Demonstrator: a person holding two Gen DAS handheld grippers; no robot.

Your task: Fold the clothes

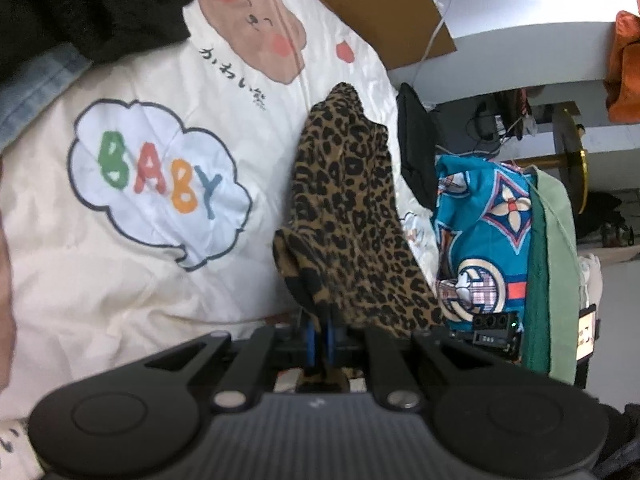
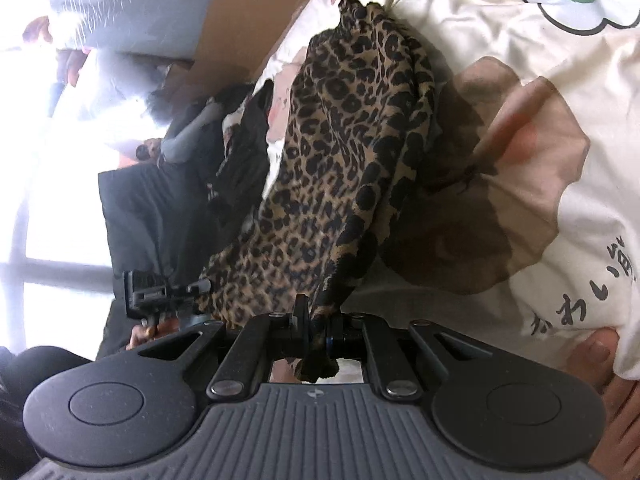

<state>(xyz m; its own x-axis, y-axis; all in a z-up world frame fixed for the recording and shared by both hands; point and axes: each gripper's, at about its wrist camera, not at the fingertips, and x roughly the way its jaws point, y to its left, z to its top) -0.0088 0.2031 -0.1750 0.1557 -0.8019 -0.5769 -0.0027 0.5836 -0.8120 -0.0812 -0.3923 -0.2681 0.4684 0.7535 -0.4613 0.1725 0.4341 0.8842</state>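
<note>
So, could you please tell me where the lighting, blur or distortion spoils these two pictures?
Right wrist view: the window at the left is blown out to white glare, and the leopard-print cloth casts a dark shadow on the bedsheet. Left wrist view: even light, mildly soft, and fisheye bending curves the shelf along the top right.

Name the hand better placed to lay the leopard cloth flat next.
Neither clearly: left gripper and right gripper both pinch the leopard cloth, which hangs over the quilt. Probably both lower together.
</note>
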